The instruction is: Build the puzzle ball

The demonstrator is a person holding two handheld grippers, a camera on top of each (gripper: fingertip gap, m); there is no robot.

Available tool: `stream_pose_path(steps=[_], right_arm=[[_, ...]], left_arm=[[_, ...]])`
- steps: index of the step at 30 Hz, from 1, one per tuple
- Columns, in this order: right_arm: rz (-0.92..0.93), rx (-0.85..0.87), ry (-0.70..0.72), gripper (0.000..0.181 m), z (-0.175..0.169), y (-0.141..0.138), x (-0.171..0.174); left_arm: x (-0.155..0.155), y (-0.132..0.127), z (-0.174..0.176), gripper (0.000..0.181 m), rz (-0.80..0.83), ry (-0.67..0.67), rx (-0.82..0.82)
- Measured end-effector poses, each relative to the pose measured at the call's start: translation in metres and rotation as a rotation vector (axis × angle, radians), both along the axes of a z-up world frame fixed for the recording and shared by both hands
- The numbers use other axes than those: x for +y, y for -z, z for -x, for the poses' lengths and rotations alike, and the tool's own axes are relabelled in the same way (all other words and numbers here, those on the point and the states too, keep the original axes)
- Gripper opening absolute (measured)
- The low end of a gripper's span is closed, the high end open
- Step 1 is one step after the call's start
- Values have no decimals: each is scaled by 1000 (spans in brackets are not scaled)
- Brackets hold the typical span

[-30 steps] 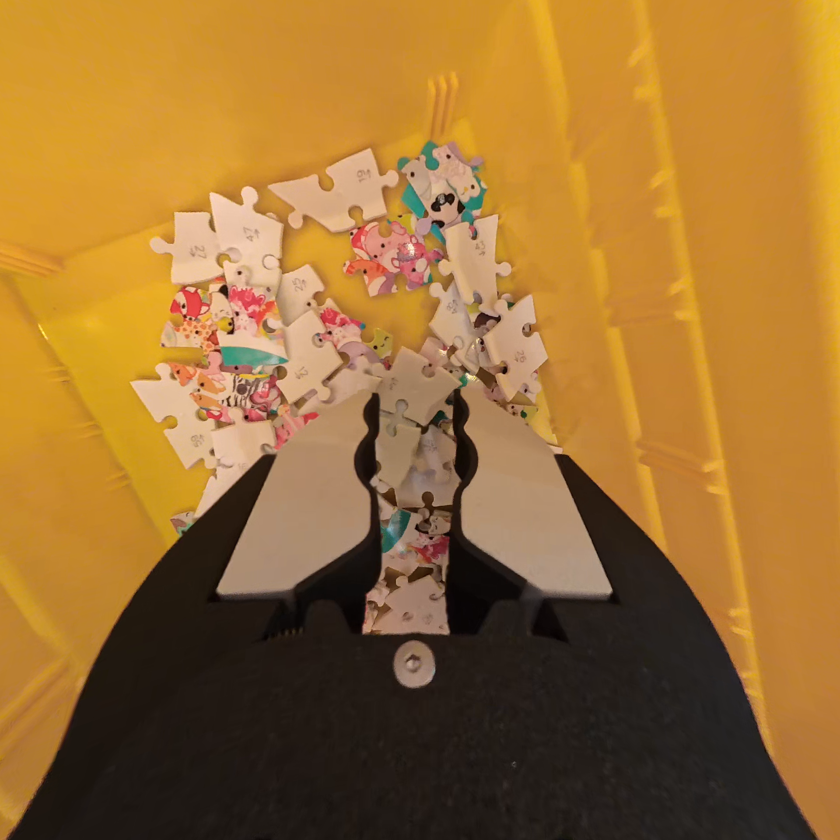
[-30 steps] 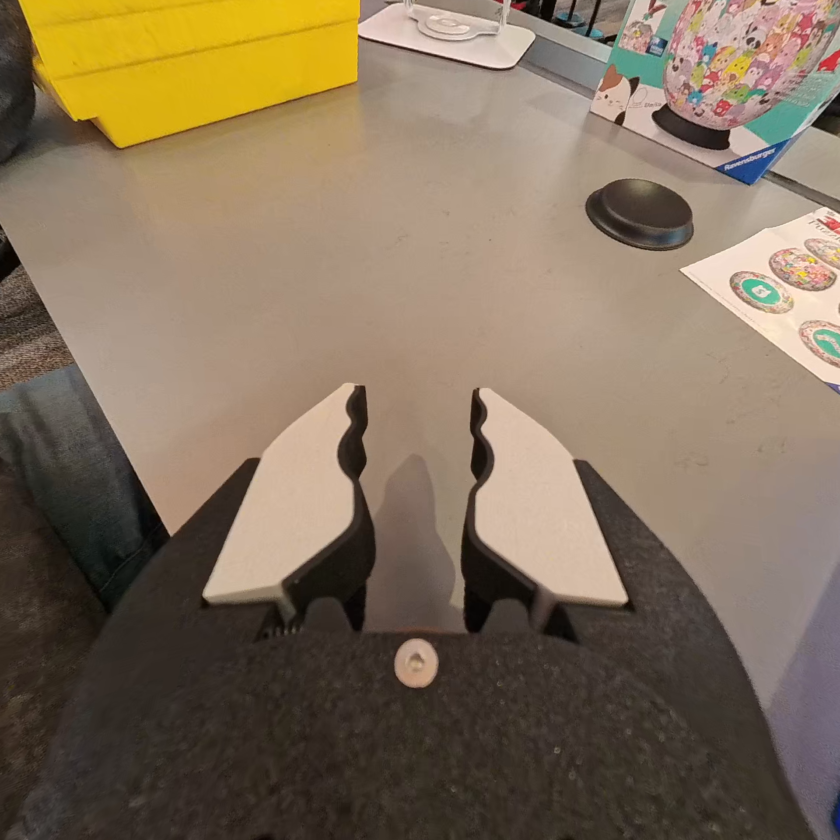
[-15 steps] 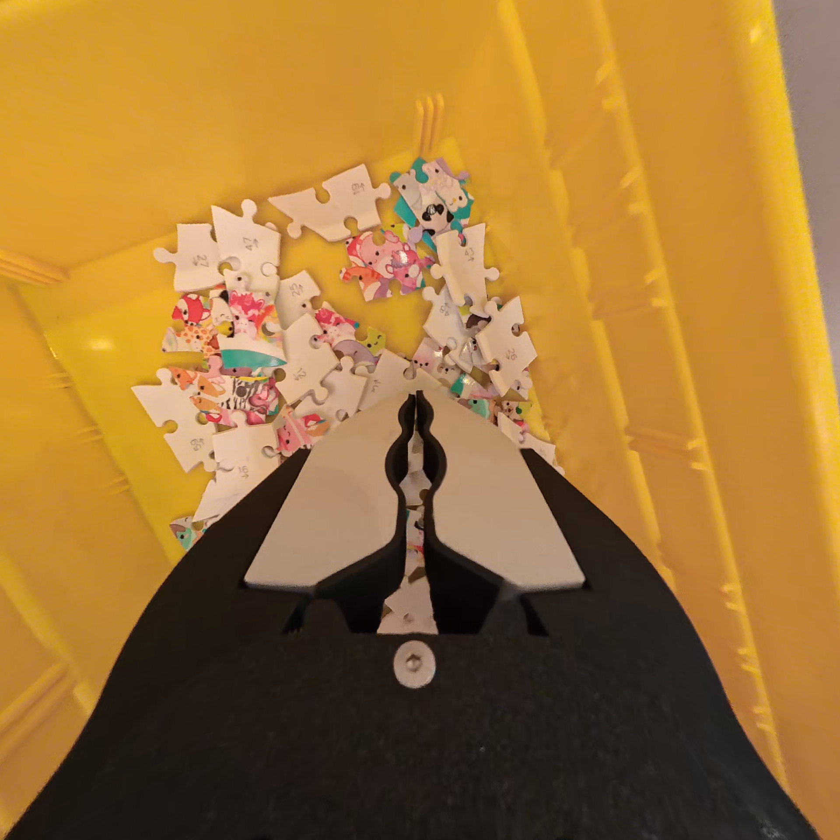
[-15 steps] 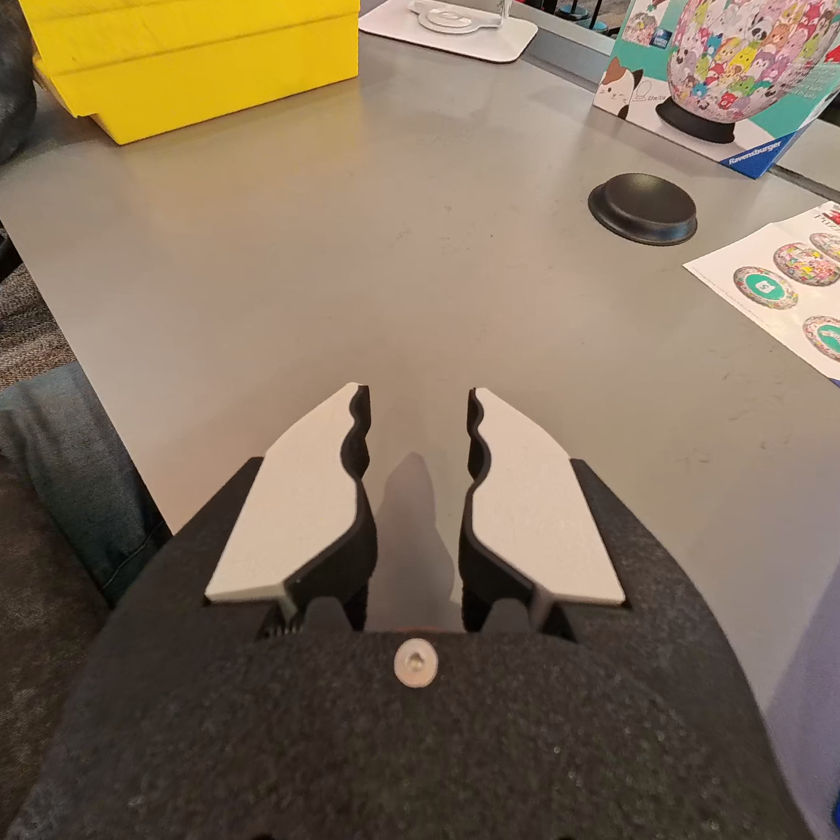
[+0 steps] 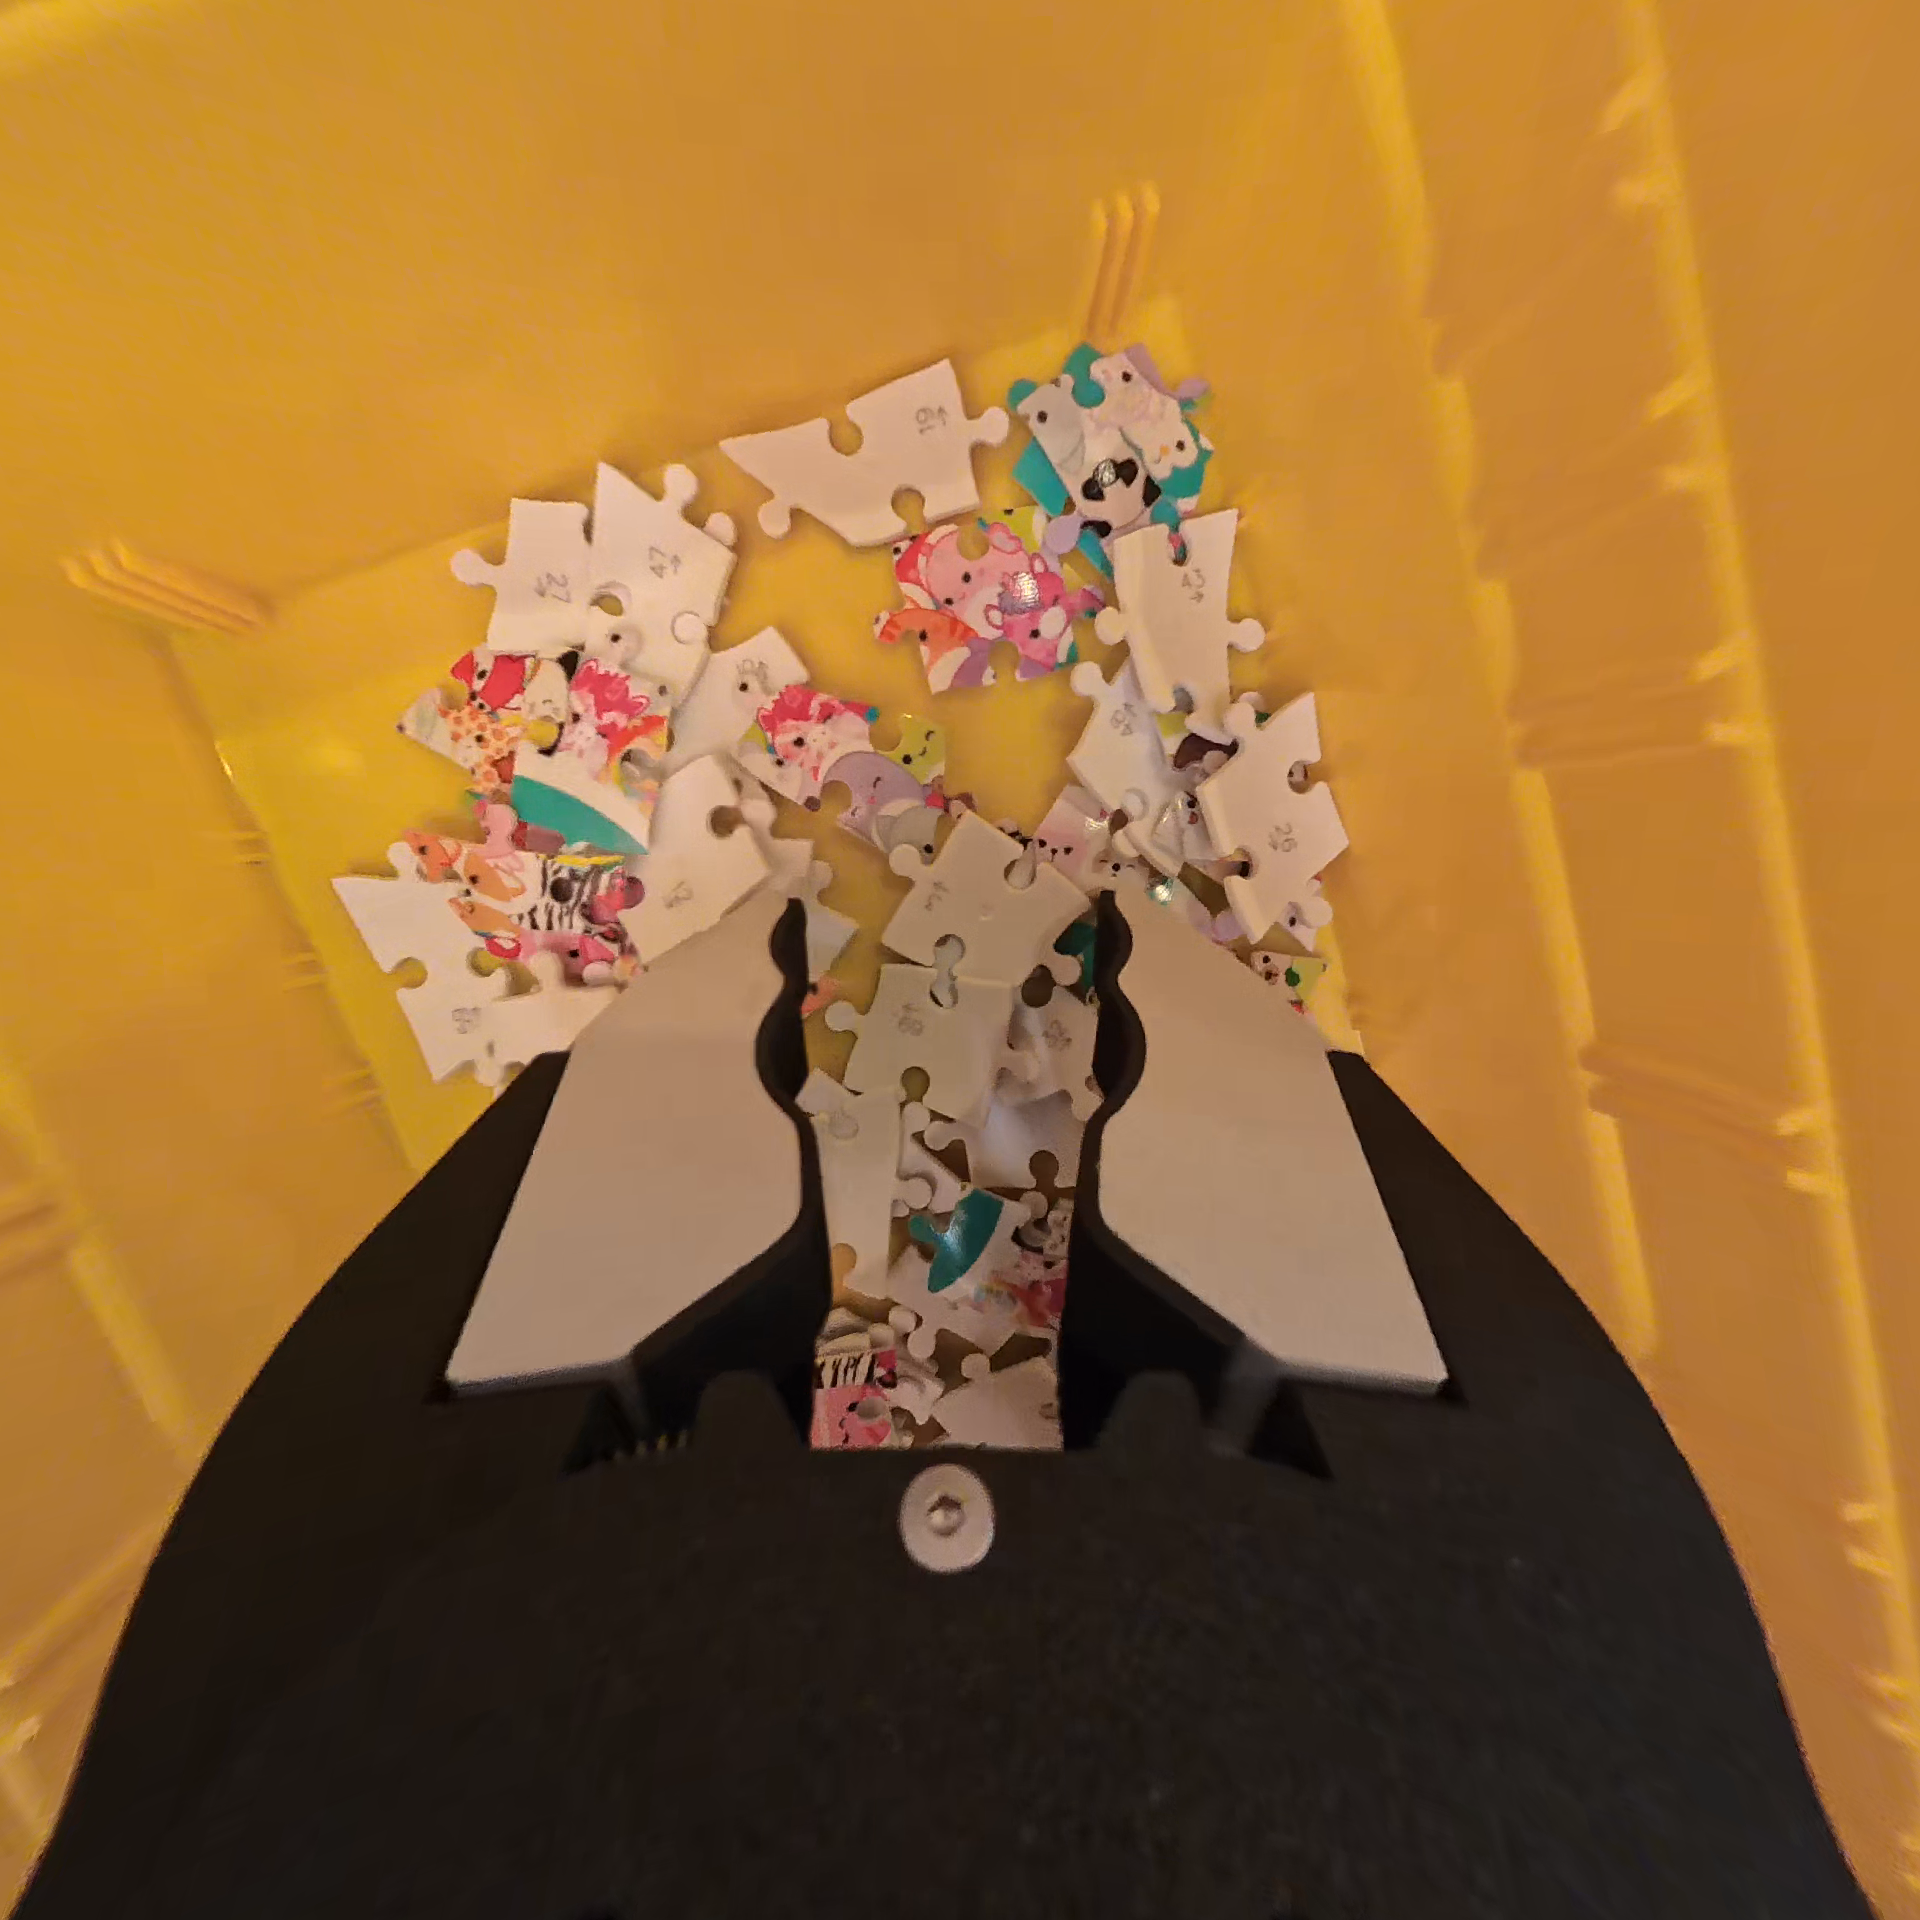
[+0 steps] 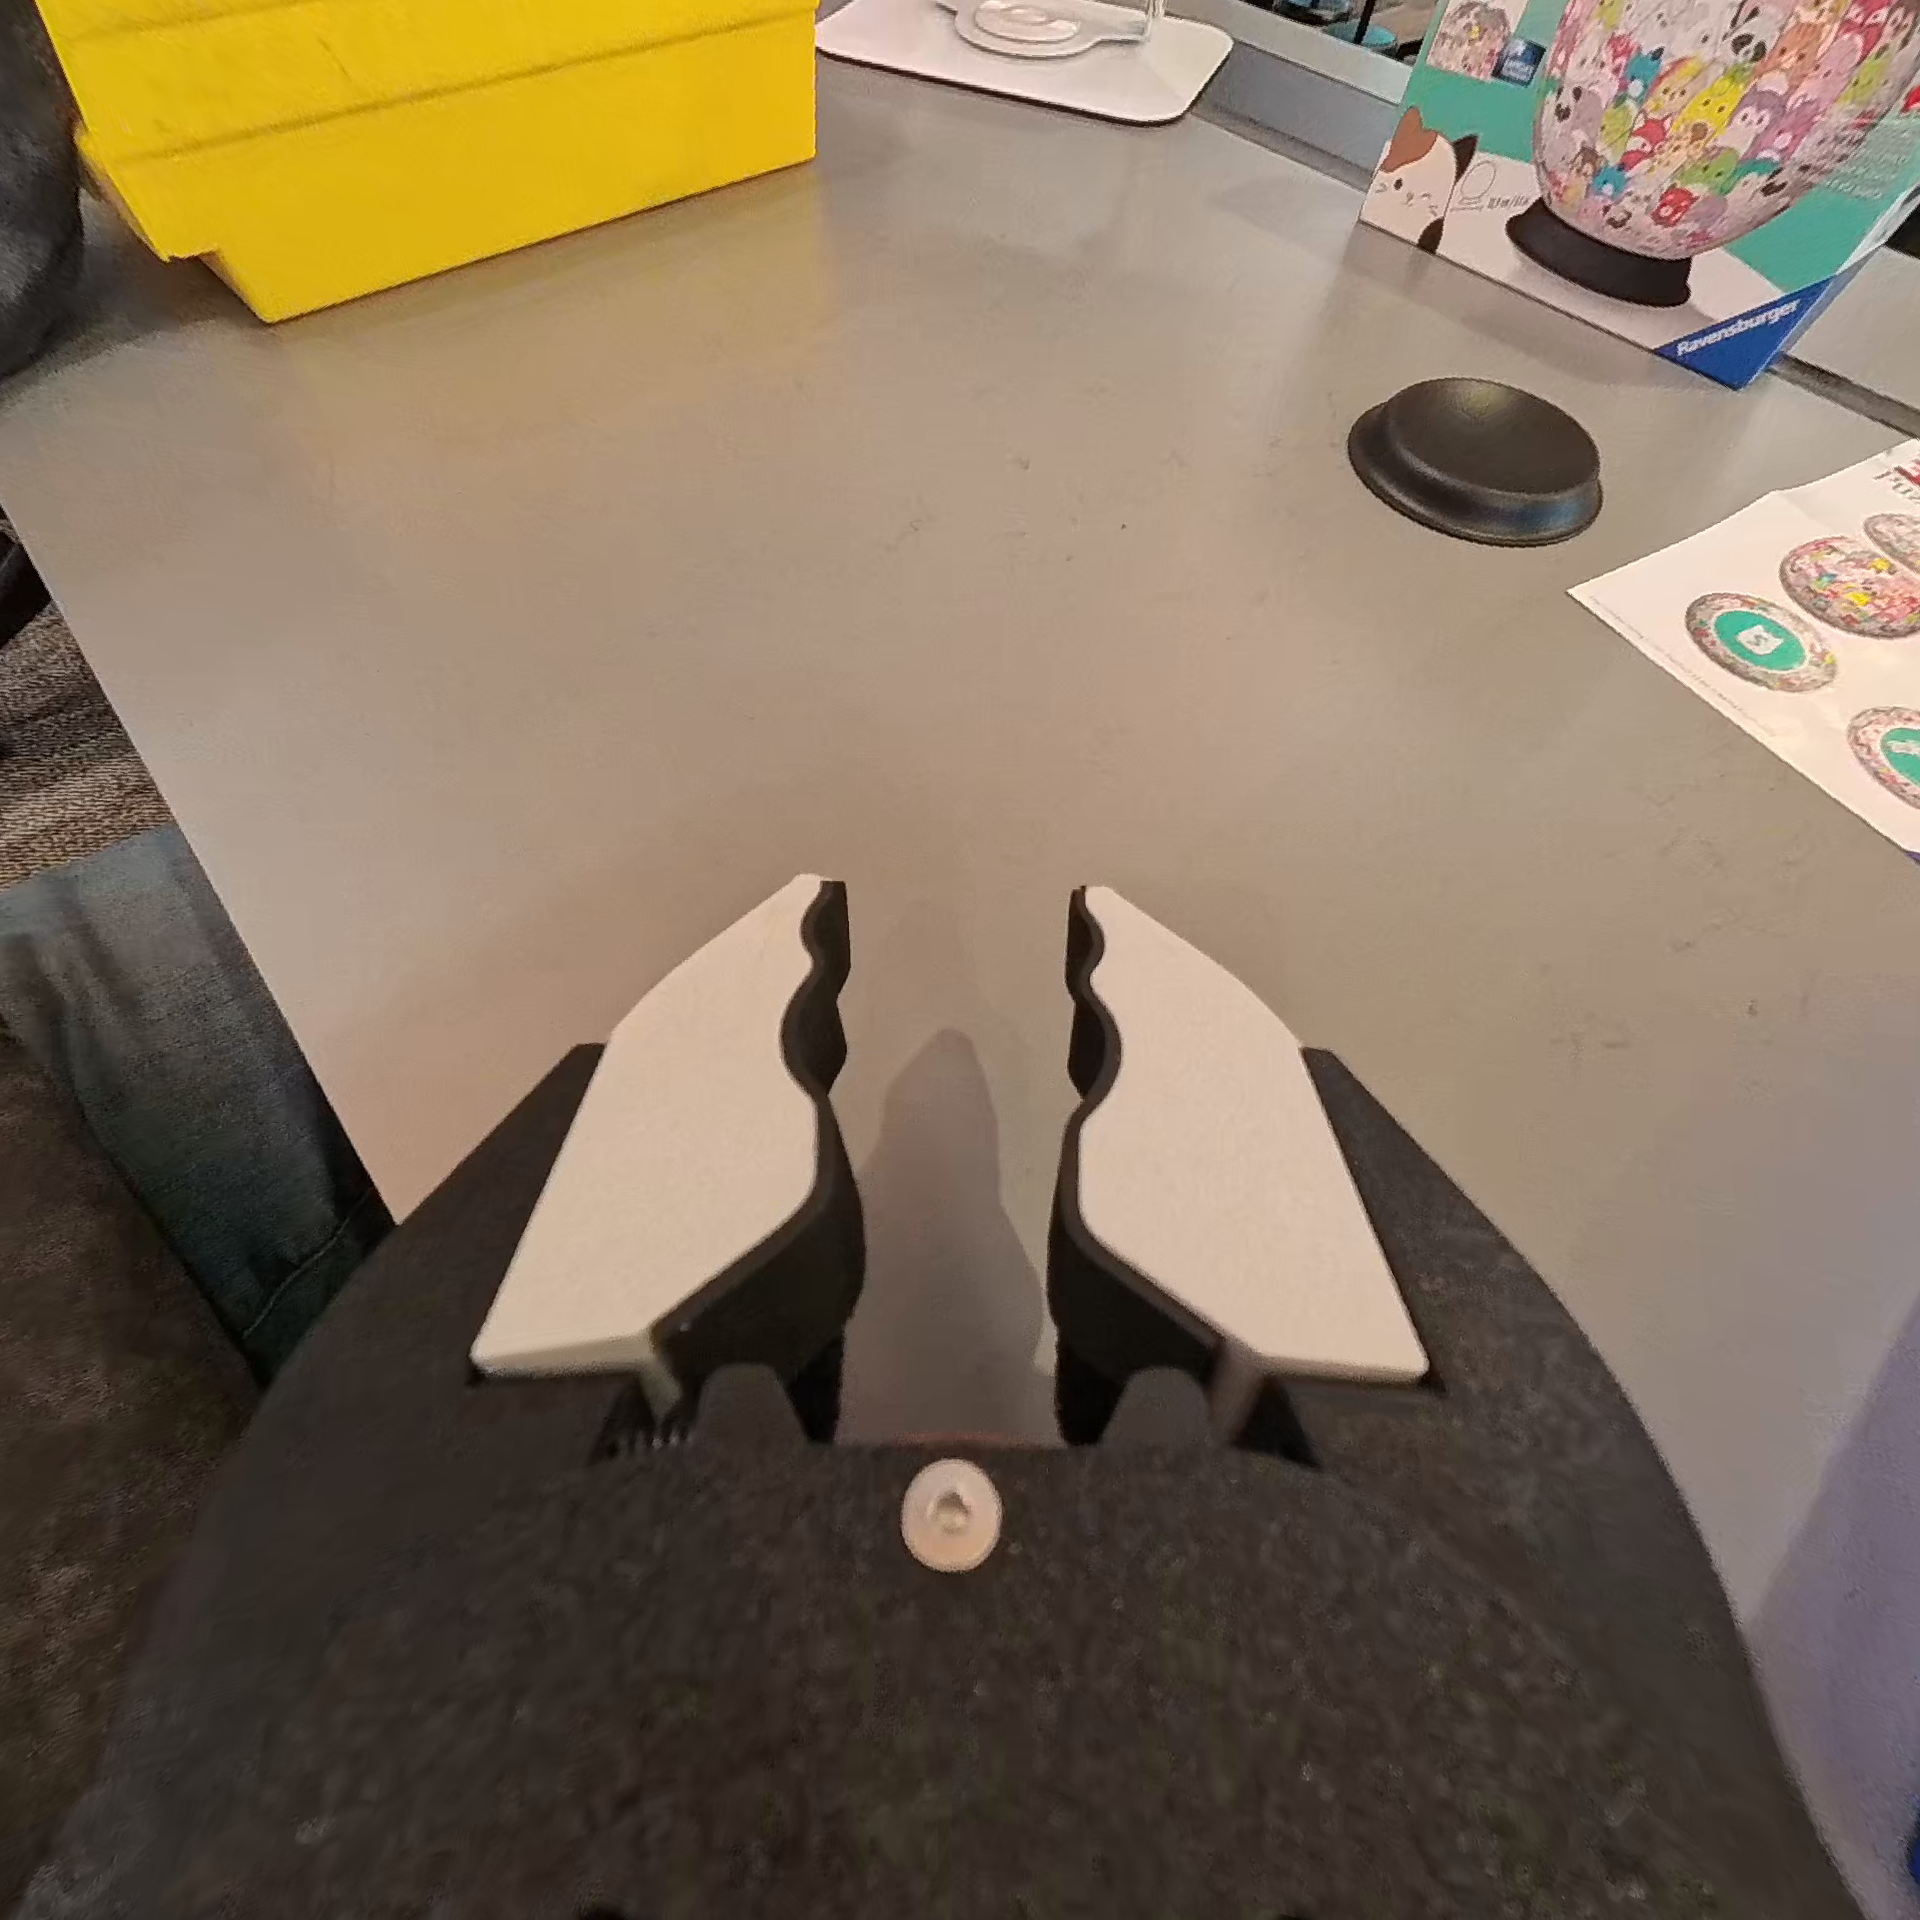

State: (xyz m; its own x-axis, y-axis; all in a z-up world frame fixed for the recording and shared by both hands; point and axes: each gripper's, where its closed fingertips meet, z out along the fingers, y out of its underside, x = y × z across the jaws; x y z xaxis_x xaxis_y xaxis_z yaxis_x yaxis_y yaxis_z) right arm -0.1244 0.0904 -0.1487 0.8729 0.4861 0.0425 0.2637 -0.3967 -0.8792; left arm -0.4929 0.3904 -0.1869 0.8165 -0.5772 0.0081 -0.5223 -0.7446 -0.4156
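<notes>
Puzzle pieces (image 5: pixel 862 727) lay heaped in our yellow bin (image 5: pixel 520 260); our left gripper (image 5: pixel 945 914) gaped wide above one, our right gripper (image 6: pixel 956 904) waited wide, empty.

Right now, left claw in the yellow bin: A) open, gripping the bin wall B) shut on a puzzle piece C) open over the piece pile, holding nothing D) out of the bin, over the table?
C: the left claw stands open above the loose puzzle pieces on the floor of the yellow bin, with nothing clamped between its jaws.

Numbered puzzle pieces (image 5: pixel 852 462); branded box (image 6: pixel 1662 177)
</notes>
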Motion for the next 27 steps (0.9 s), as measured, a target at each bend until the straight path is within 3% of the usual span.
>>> stream_pose_path(steps=[2,12,15,18,23,27], right_arm=[[1,-2,-1,40,0,0,0],[3,-4,0,40,0,0,0],[0,-5,1,39,-1,-1,-1],[-4,-5,3,39,-2,-2,0],[-11,-3,2,39,-2,-4,0],[-15,-2,-1,39,-1,-6,-1]], left_arm=[[-2,0,-2,37,13,11,-11],[-4,-9,-2,37,-29,63,-30],[-2,-36,0,37,-94,83,-57],[-5,-81,-7,37,-183,152,-88],[-42,-149,-66,37,-286,418,-122],[-94,-150,-145,37,-266,706,-99]])
